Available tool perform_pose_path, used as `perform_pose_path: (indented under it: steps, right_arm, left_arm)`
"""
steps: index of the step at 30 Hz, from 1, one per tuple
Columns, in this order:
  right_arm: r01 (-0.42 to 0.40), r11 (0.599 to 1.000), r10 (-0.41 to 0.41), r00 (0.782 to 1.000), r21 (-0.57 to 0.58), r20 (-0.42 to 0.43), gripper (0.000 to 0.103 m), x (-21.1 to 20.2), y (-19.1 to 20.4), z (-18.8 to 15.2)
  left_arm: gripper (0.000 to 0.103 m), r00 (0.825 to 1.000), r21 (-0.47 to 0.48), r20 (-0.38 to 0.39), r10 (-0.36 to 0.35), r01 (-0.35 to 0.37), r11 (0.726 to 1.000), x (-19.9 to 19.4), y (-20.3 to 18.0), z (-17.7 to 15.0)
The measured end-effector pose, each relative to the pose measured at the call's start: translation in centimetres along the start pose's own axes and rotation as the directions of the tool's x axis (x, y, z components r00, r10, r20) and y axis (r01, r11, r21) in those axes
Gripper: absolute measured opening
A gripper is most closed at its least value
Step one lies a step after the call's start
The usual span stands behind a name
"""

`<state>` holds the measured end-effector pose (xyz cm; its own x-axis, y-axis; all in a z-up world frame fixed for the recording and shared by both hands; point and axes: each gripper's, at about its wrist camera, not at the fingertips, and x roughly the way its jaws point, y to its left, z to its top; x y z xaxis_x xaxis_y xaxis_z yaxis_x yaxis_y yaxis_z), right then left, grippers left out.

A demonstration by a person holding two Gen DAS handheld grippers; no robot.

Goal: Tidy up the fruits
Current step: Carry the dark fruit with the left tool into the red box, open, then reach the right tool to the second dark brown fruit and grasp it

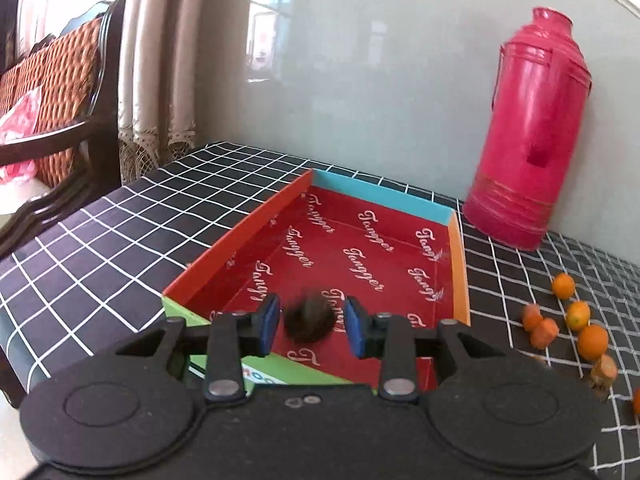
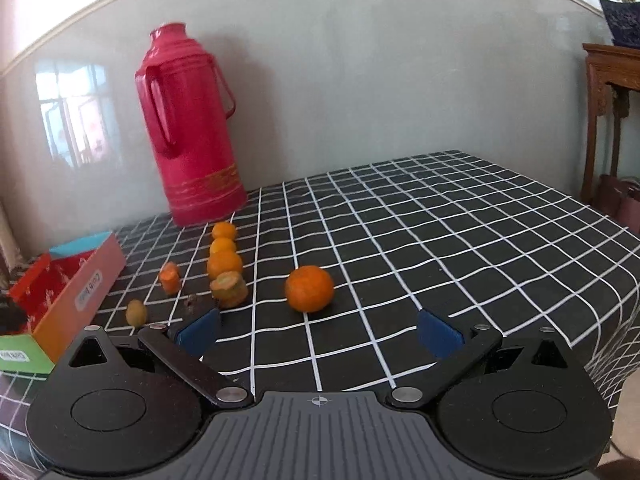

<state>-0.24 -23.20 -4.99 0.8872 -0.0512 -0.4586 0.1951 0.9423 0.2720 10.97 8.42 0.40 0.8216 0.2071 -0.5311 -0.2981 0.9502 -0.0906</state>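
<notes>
My left gripper [image 1: 313, 323] hangs over the near end of a shallow colourful box [image 1: 236, 236] with a red printed lining. A dark, blurred round fruit [image 1: 308, 320] sits between its blue pads [image 1: 272, 320], with a slim gap on each side, so the pads are not pressing it. In the right wrist view my right gripper [image 2: 319, 335] stands wide open and holds nothing, just short of a large orange [image 2: 310, 288]. Further left lie a row of small oranges [image 2: 225, 265], carrot chunks [image 2: 230, 288] and a small yellowish fruit [image 2: 136, 313]. The box [image 2: 80, 288] is at the far left.
A tall pink thermos [image 2: 188, 128] stands at the back against the glossy wall, just behind the box's far right corner [image 1: 528, 132]. The table wears a black cloth with a white grid [image 2: 440, 240]. A wooden chair [image 1: 60, 92] stands off the left edge, a wooden stand [image 2: 612, 80] at the right.
</notes>
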Motion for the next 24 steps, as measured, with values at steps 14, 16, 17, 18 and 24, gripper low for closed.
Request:
perform_pose_path:
  steps: [14,16,17,18,24]
  right_arm:
    - [-0.139,0.982,0.139,0.990,-0.127,-0.010,0.103,3.5,5.4,1.4]
    - [-0.152,0.980,0.150,0.988,-0.125,-0.027,0.103,4.5,6.5,1.4]
    - [-0.150,0.980,0.147,0.989,-0.129,-0.031,0.103,4.9,7.0,1.3]
    - [-0.146,0.979,0.143,0.989,-0.139,-0.031,0.103,5.3,7.5,1.2]
    - [-0.139,0.976,0.135,0.990,-0.166,-0.033,0.075,6.9,9.3,0.5]
  left_arm:
    - [0.074,0.990,-0.075,0.131,0.056,-0.047,0.996,-3.1,3.1,0.4]
    - [0.075,0.988,-0.095,0.131,0.080,-0.068,0.993,-3.1,4.0,0.5]
    - [0.075,0.988,-0.107,0.127,0.089,-0.075,0.991,-3.1,4.5,0.6]
    - [0.075,0.988,-0.120,0.123,0.095,-0.081,0.989,-3.1,4.9,0.7]
    - [0.075,0.983,-0.156,0.125,0.136,-0.116,0.981,-3.2,7.4,0.8]
